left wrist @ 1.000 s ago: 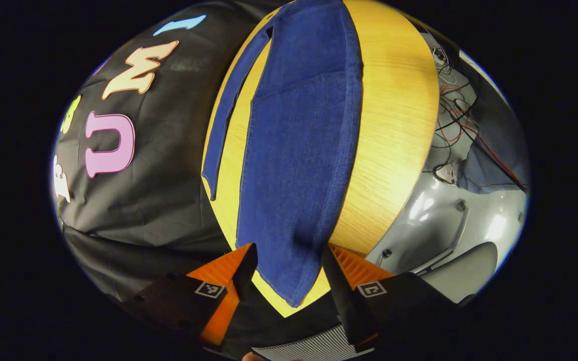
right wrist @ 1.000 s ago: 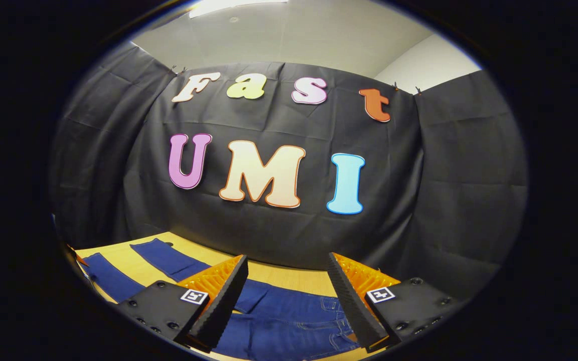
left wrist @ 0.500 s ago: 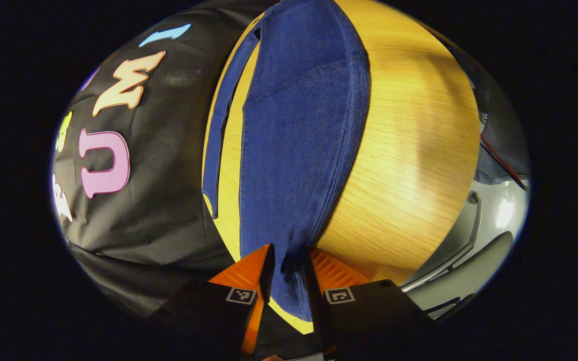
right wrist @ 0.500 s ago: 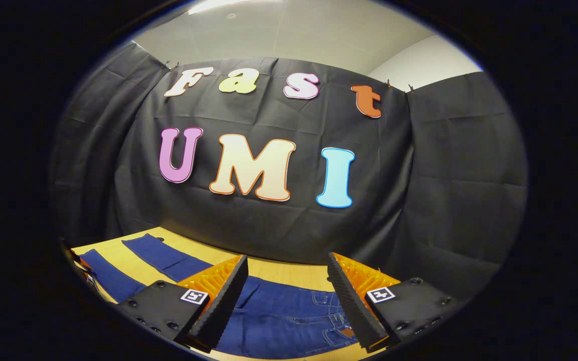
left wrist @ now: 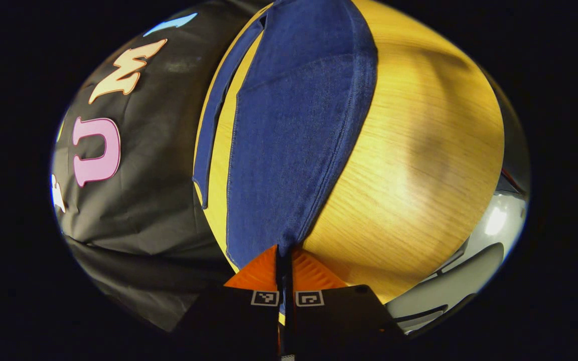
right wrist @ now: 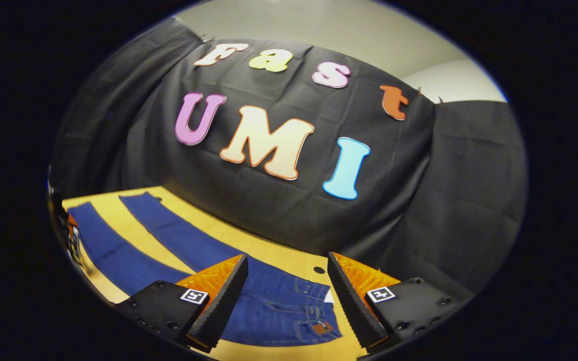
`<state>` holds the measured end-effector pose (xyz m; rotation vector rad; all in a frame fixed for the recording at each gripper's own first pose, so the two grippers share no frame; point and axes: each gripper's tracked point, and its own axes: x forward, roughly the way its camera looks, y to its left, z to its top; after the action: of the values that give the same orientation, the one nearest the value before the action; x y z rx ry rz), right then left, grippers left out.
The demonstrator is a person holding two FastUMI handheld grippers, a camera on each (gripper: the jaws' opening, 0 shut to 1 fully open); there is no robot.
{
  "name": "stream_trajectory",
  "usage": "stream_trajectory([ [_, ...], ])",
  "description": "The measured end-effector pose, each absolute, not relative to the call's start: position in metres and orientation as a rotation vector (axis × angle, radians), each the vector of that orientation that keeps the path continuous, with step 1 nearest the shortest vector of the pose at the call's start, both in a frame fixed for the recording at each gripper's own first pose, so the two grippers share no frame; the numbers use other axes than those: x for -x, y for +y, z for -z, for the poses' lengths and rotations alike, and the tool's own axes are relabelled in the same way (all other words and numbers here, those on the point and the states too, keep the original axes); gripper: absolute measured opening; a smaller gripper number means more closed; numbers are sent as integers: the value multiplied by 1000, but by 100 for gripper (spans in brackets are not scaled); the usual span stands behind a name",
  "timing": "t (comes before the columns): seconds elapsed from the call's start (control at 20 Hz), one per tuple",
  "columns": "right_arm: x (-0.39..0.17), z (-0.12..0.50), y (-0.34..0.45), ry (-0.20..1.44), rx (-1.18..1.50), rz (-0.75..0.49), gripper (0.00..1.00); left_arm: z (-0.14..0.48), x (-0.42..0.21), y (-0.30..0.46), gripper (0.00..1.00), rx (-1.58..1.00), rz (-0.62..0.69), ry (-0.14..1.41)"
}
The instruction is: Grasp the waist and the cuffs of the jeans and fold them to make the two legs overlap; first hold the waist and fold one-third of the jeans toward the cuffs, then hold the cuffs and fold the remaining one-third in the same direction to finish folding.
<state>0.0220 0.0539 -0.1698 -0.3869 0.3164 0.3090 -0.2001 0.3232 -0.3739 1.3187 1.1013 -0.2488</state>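
Note:
Dark blue jeans (left wrist: 294, 135) lie flat on the wooden table (left wrist: 419, 150), both legs spread apart. In the left gripper view my left gripper (left wrist: 285, 260) is shut on the cuff of the near leg, its orange fingers pressed together on the denim. The far leg (left wrist: 216, 110) lies by the table's back edge. In the right gripper view the jeans' waist (right wrist: 314, 311) with its brown patch sits between and below the fingers of my right gripper (right wrist: 285, 281), which is open and hovering above it. The two legs (right wrist: 118, 245) stretch off to the left.
The black cloth wall (right wrist: 279, 210) rises right behind the table's back edge. Pale grey floor and a curved chair part (left wrist: 449, 291) show beyond the table's near corner in the left gripper view. Bare wood (right wrist: 118, 215) separates the two legs.
My left gripper went from wide open around the cuff to shut on it. The right gripper tipped downward, bringing the waist into fuller view between its fingers.

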Motion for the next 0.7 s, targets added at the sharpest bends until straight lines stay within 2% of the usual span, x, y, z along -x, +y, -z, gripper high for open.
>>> stream_trajectory([
  [0.2, -18, 212, 21, 368, 608, -384, 100, 377, 201, 323, 0, -1317, 271, 1131],
  [0.35, -10, 249, -11, 402, 828, -462, 97, 378, 201, 324, 0, -1332, 274, 1141],
  [0.7, 23, 340, -22, 399, 1220, -782, 97, 376, 200, 323, 0, -1382, 268, 1160],
])
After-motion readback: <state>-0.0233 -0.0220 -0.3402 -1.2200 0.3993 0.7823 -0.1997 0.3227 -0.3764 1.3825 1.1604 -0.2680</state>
